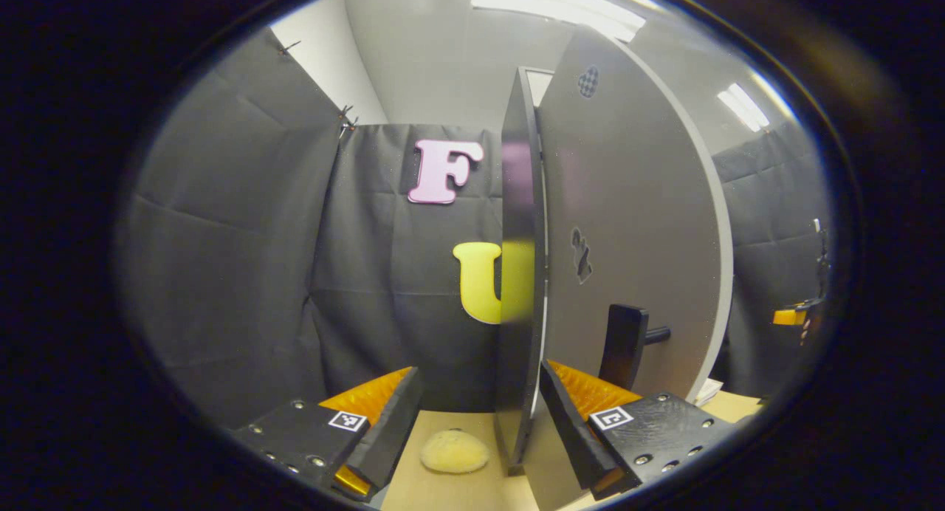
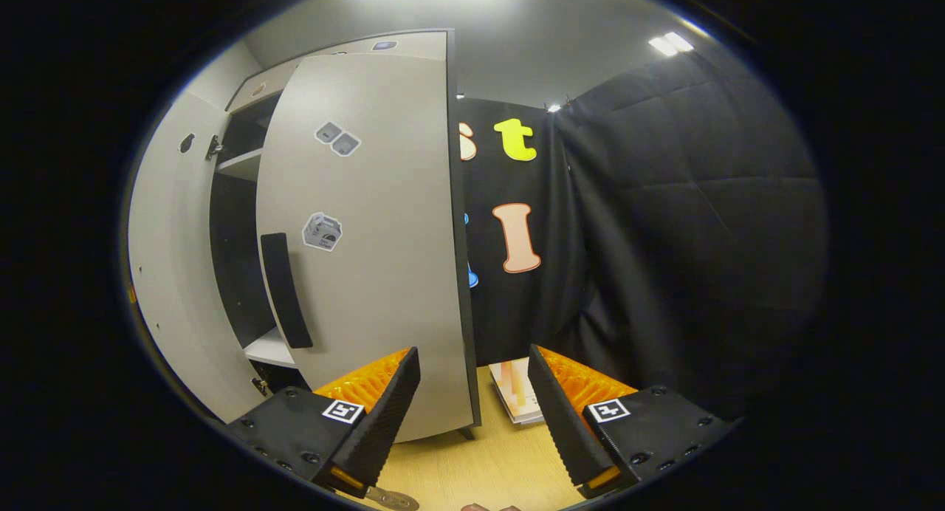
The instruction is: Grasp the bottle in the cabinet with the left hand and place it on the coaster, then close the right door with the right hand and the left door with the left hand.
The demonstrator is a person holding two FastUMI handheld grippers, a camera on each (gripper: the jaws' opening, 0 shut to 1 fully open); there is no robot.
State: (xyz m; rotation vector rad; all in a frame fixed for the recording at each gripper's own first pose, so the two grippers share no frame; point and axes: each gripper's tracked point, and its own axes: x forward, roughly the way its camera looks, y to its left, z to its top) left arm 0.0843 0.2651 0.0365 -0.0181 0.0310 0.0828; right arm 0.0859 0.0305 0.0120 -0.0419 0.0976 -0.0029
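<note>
— Where do your claws stand?
— Your left claw (image 1: pixel 480 430) gapes around the left door (image 1: pixel 520 275) edge; your right claw (image 1: pixel 801 315) gapes too, before the half-shut right door (image 2: pixel 369 238); the worktop (image 2: pixel 472 467) lies below.

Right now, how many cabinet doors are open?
2. In the right gripper view, the left door is swung wide at the far left, and the right door stands partly open beside it, with shelves showing in the gap between them.
</note>
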